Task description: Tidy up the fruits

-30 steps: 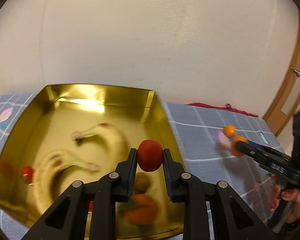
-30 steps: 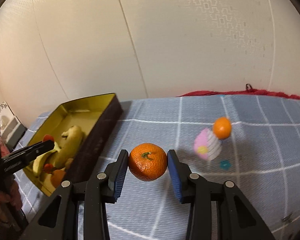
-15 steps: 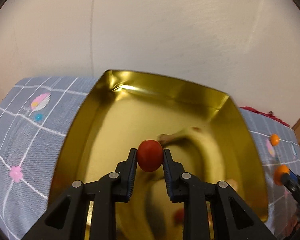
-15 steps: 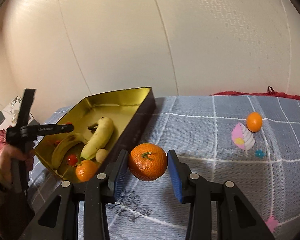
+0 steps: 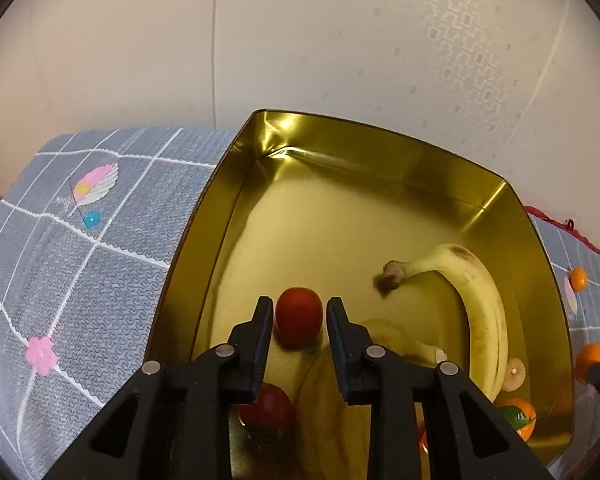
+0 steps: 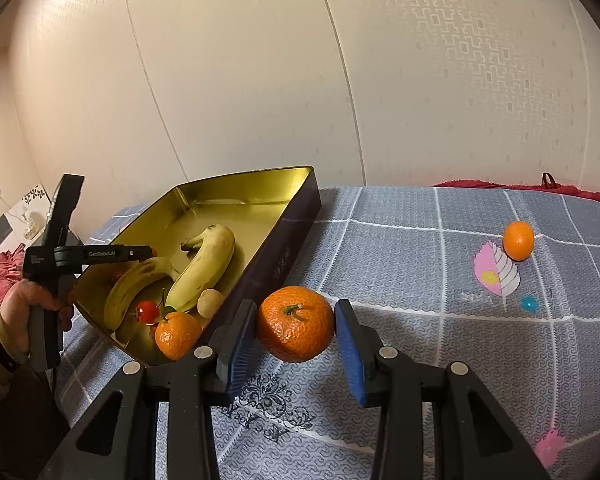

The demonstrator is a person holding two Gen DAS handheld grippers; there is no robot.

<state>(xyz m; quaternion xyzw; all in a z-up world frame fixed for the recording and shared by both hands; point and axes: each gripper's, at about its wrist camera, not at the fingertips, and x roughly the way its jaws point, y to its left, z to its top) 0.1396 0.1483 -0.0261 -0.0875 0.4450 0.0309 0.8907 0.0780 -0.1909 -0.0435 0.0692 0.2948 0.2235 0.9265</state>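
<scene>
Left gripper (image 5: 298,314) poised low inside the gold tin (image 5: 380,152), its jaws opening around a small red fruit (image 5: 299,312); slim gaps show on both sides of the fruit, so the pads no longer seem to press it, and the release appears aimed at the bare left part of the tin floor, clear of the bananas (image 5: 476,300). Right gripper (image 6: 296,340) closed on a large mandarin (image 6: 295,322), held just right of the tin's near corner, probably waiting for the left gripper to clear the tin. A second small orange fruit (image 6: 518,240) lies far to the right on the grey checked cloth (image 6: 420,280), well apart from the tin and not yet collected.

The left wrist view alone shows the gap at the pads and another red fruit (image 5: 268,404) beneath the fingers. The right wrist view alone shows the tin's dark outer wall, the person's hand (image 6: 24,304) on the left gripper's handle, a cherry-like fruit (image 6: 148,311), a mandarin (image 6: 177,334) and a pale round fruit (image 6: 210,302) clustered at the tin's near end, and the loose fruit's place on the cloth
</scene>
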